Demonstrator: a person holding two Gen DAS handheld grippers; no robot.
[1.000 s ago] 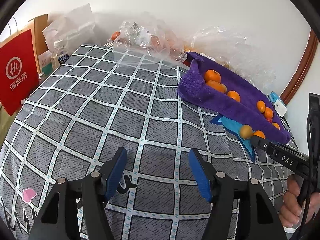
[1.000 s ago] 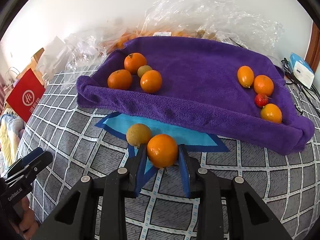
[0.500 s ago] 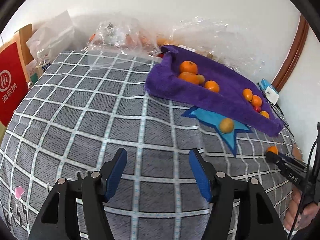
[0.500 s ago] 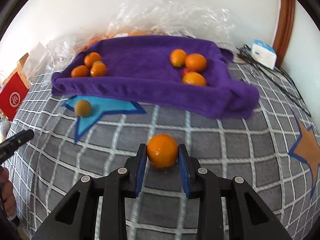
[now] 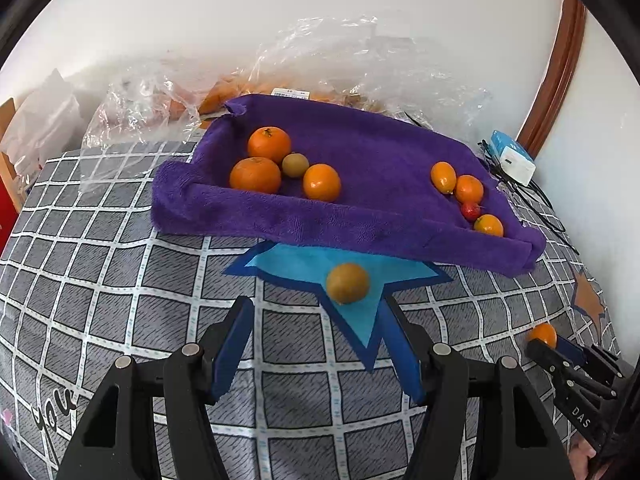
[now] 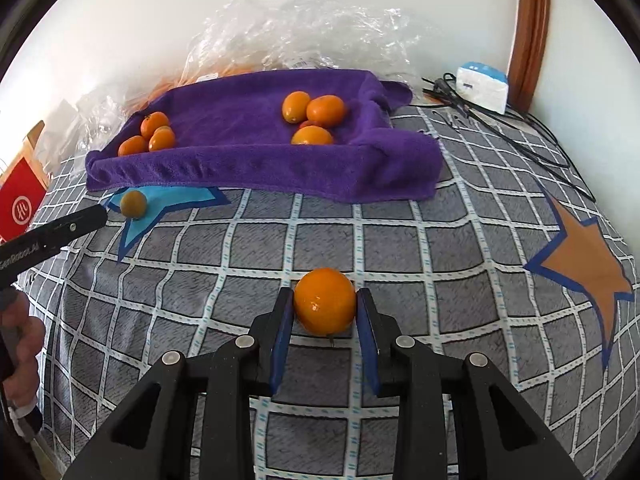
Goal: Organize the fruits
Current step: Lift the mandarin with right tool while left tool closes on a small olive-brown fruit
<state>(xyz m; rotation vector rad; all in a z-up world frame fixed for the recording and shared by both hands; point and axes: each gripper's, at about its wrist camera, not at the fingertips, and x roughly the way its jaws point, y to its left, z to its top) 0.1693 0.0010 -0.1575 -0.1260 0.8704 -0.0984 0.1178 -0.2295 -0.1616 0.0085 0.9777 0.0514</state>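
right tongs (image 6: 325,312) carried orange (image 6: 325,306) off blue star (image 5: 352,280) | left tongs (image 5: 318,344) open | orange star (image 6: 584,264) right-view only

Seven oranges (image 5: 265,145), two brownish fruits (image 5: 347,283), one strawberry (image 5: 471,210)

A home bedroom: a bed under a grey checked bedsheet (image 6: 328,236) printed with stars, wooden door frame (image 6: 534,28), crumpled plastic bags (image 5: 352,60) against the wall.
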